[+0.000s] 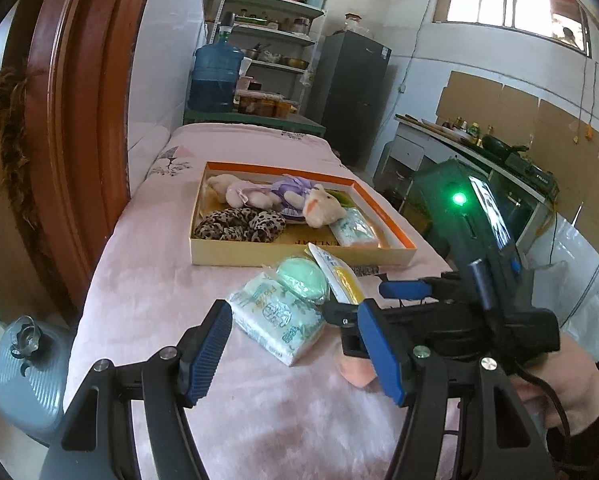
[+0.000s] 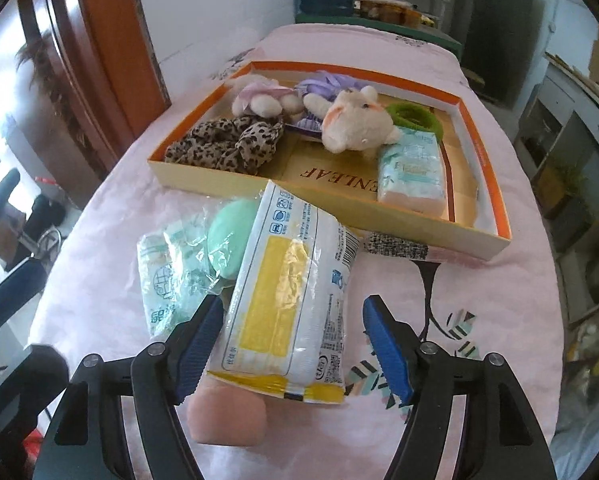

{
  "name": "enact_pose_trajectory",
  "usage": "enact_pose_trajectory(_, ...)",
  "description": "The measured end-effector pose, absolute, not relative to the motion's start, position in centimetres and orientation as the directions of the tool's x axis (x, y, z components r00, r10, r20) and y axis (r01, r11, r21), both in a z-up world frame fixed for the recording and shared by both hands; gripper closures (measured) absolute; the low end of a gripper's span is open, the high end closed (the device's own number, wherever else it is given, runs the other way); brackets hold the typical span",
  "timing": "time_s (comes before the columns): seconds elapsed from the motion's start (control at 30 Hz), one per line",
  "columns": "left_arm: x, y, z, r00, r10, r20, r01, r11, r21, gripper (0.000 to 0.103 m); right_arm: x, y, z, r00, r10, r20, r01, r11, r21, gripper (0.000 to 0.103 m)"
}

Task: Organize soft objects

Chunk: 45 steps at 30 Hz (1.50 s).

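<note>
the right claw is held low and level over the pink fuzzy tabletop, its ribbed blue pads spread wide and released, with a crinkly white-and-yellow plastic packet lying between them; i cannot tell whether either pad touches it. a soft peach round lump sits just under the packet's near edge. the left claw hovers beside it, also released, fingers apart, with a squashy green-printed tissue pack lying just ahead between its tips. a smooth mint-green round puff rests against that pack and the packet. beyond them stands a shallow cardboard tray with orange rim, holding a leopard-print fabric scrunchie, a cream plush animal, a smaller plush in lilac cloth, a fuzzy green hair ring and a second tissue pack.
</note>
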State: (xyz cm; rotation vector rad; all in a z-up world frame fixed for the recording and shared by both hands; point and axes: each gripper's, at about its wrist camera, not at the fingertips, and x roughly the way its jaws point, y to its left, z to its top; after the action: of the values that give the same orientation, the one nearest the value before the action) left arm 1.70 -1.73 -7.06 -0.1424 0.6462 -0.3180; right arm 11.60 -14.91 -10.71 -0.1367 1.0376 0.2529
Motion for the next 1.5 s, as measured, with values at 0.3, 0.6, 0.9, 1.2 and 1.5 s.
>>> enact_pose_trajectory(0.3, 1.6, -2.7, -8.2, 0.707, -0.384, -0.594, 0.28, 0.923, -0.264, 0.038, 11.9, -18.1, -10.6, 0.467, 0.257, -0.846, -0.237, 0.958, 0.16, 0.061)
enact_pose_trajectory(0.6, 2.9, -7.0, -10.2, 0.614, -0.447, -0.651, 0.377, 0.89, -0.255, 0.038, 10.9, -21.6, -9.4, 0.498, 0.289, -0.817, -0.176, 0.957, 0.231, 0.064)
enact_pose_trajectory(0.9, 5.9, -8.3, -12.7, 0.507, -0.468, -0.724, 0.359, 0.878, -0.317, 0.056, 10.2, -23.1, -9.5, 0.507, 0.302, -0.807, -0.149, 0.953, 0.263, 0.064)
enact_pose_trajectory(1.2, 5.9, -6.7, -13.0, 0.488, -0.507, -0.711, 0.334, 0.861, -0.385, 0.06, 10.1, -23.1, -9.3, 0.512, 0.311, -0.801, -0.146, 0.95, 0.276, 0.064)
enact_pose_trajectory(1.5, 6.3, -4.9, -9.0, 0.562, -0.515, -0.648, 0.323, 0.857, -0.401, 0.06, 10.0, -23.0, -7.8, 0.543, 0.312, -0.779, -0.157, 0.95, 0.271, 0.064)
